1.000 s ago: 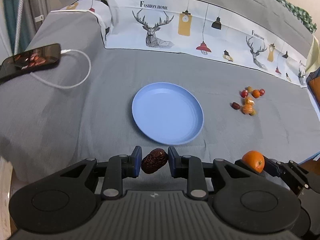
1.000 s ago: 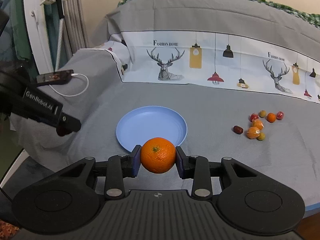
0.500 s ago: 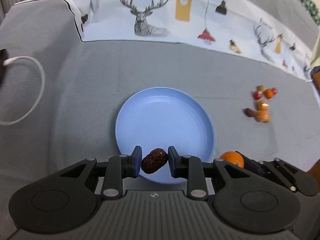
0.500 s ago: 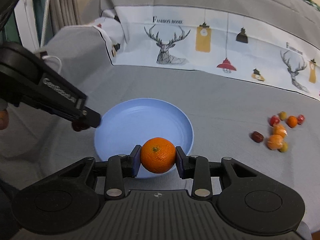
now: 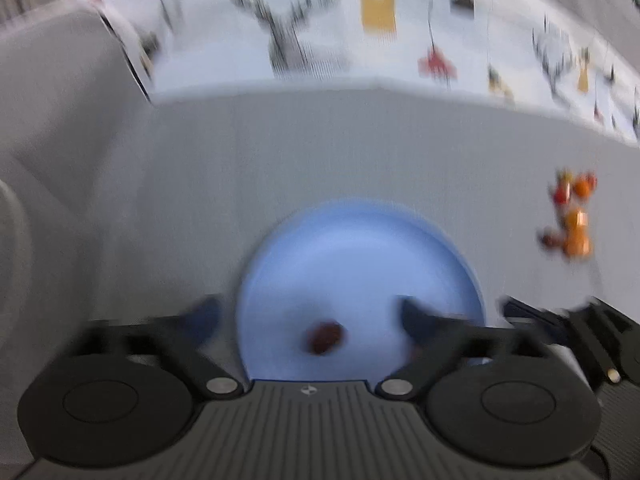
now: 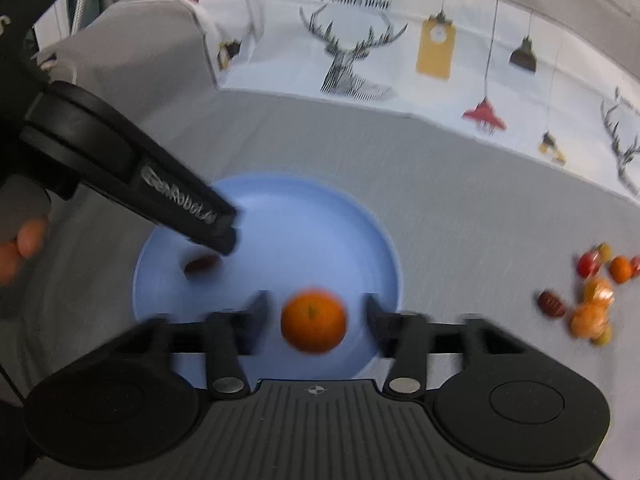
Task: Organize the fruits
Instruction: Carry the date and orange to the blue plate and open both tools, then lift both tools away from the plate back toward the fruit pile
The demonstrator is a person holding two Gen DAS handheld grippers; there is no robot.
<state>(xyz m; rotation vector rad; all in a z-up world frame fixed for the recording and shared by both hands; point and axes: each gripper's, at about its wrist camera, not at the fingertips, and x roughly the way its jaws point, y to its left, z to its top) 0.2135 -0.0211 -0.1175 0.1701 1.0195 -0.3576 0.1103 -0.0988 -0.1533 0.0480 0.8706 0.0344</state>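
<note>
A blue plate [image 5: 360,240] lies on the grey cloth; it also shows in the right wrist view [image 6: 340,232]. My left gripper [image 5: 312,316] is open over the plate's near side, and a dark red date [image 5: 326,337] lies loose between its spread fingers; the date also shows in the right wrist view [image 6: 200,265]. My right gripper [image 6: 314,312] is open over the plate's near edge, with the orange [image 6: 314,320] free between its fingers. Both views are blurred.
A cluster of small fruits [image 6: 592,300] lies on the cloth to the right of the plate, seen too in the left wrist view [image 5: 572,220]. A printed deer cloth [image 6: 400,60] covers the back. The left gripper's body [image 6: 132,168] crosses the right wrist view.
Both grippers moved forward over the plate and opened. The date left the left gripper's fingers and the orange left the right gripper's fingers.
</note>
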